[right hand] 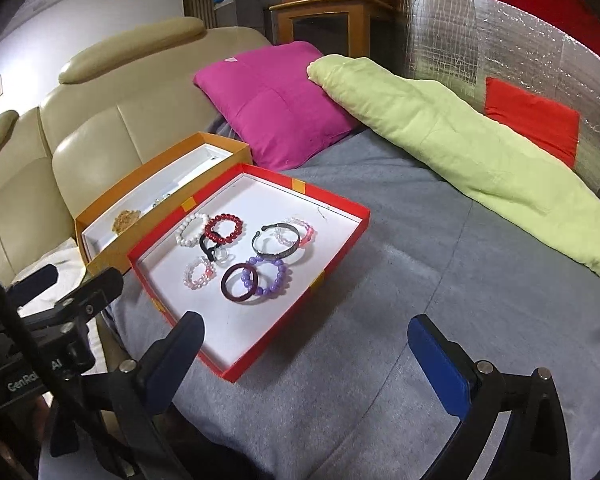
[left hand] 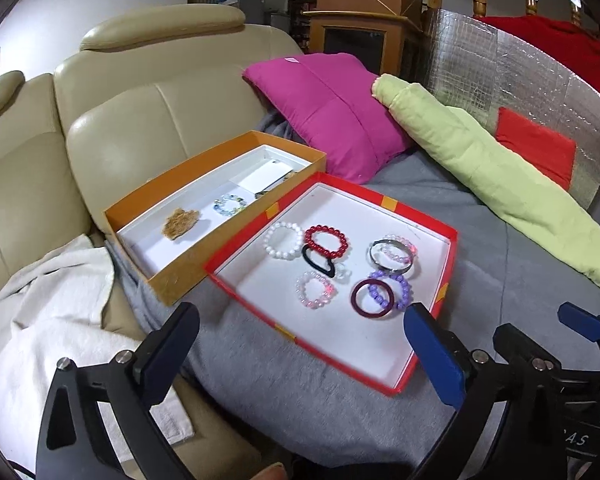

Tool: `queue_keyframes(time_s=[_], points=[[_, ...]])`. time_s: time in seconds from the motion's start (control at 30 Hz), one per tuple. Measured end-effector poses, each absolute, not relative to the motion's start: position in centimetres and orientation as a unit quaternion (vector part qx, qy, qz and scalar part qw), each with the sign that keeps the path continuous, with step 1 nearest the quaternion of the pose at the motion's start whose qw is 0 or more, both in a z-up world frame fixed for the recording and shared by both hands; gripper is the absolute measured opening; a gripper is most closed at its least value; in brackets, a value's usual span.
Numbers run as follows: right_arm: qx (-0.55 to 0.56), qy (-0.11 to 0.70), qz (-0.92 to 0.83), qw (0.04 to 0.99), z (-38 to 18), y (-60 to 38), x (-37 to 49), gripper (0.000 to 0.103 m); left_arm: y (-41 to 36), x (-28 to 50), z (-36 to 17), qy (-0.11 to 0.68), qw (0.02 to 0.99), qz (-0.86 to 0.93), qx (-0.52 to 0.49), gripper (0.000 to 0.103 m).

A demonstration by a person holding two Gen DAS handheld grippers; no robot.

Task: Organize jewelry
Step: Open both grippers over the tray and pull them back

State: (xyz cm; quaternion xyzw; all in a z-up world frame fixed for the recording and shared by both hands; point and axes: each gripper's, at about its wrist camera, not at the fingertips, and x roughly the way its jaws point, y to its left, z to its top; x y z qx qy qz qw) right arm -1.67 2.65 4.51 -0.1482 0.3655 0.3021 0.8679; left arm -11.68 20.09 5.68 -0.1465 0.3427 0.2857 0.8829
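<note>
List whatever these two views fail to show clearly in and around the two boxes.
- Far end of the orange box, right wrist view: its near wall hides most of the floor; only the gold piece shows.
- Same end, left wrist view: items beside the white card are too small to identify, partly behind the red box rim.
- Clear ring by the black band: too faint to identify.

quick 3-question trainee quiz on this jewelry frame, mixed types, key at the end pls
1. True or false: the left gripper holds a bracelet.
2. Which box holds the red bead bracelet? A) orange box B) red box
3. Fill in: the maroon ring overlaps the ____ bead bracelet.

Key: 1 false, both it and the right gripper are open and empty; 2 B; 3 purple.
</note>
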Motion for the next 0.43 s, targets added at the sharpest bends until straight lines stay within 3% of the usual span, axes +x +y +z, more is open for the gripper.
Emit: queue_keyframes(time_s=[0.43], points=[[-0.154,0.365,0.275,0.876,4.5,1.7,-1.3,0.103,20.6,-12.5,5.1,0.342,0.883,0.287,-0.148,0.102]])
